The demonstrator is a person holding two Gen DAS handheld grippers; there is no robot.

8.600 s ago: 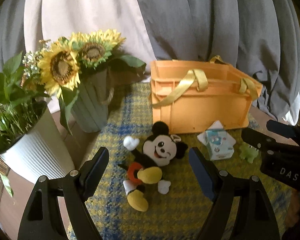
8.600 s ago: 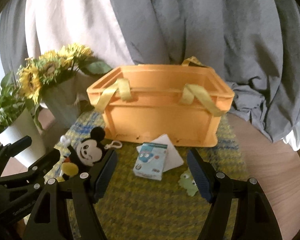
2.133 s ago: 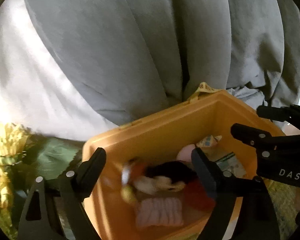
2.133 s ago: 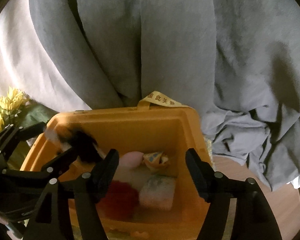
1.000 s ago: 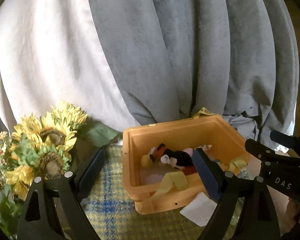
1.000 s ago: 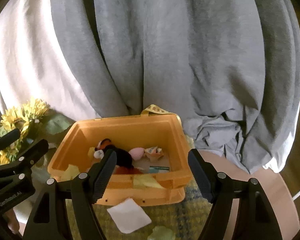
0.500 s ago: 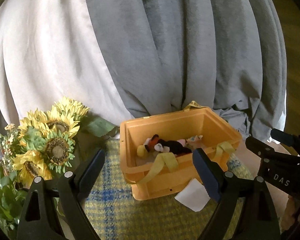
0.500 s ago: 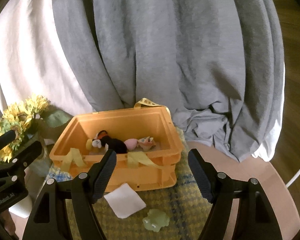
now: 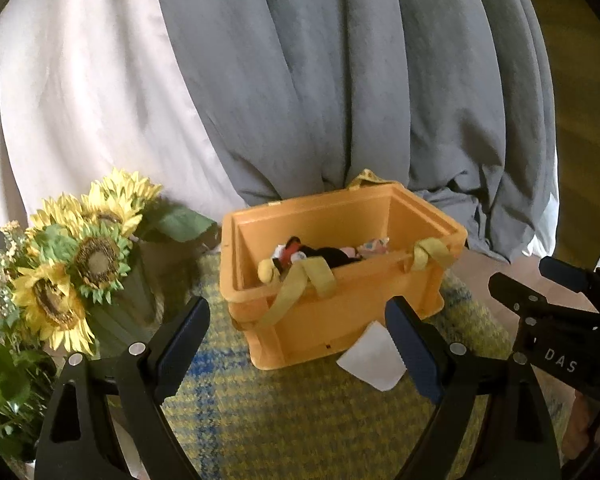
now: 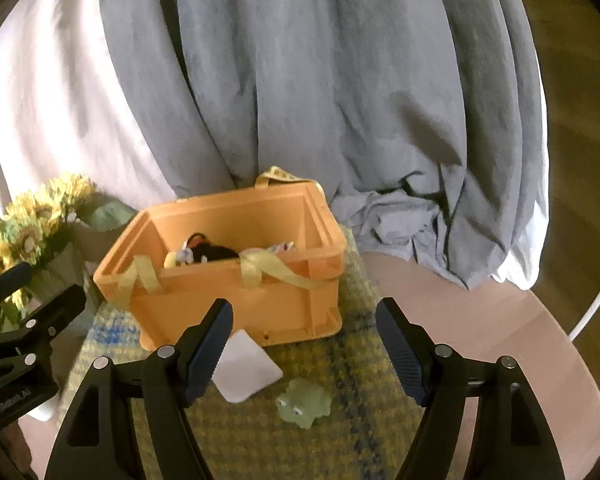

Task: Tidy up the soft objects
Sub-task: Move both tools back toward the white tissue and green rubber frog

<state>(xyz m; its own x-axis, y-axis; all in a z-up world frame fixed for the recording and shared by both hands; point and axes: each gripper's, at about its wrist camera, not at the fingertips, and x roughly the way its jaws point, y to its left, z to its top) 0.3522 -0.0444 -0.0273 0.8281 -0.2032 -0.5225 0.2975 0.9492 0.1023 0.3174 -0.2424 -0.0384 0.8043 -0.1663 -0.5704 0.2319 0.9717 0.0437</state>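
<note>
Sunflowers (image 9: 80,256) beside grey curtain (image 9: 340,80), on a checked cloth (image 9: 300,412).

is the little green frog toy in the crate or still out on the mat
Out. In the right wrist view the green frog toy lies on the checked mat in front of the orange crate, beside the white square.

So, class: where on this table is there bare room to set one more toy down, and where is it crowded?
Free: the mat right of the green toy, and the bare table right of the crate. In the left wrist view, the mat strip between vase and crate is free. Crowded: in front of the crate, where the white sheet and green toy lie.
</note>
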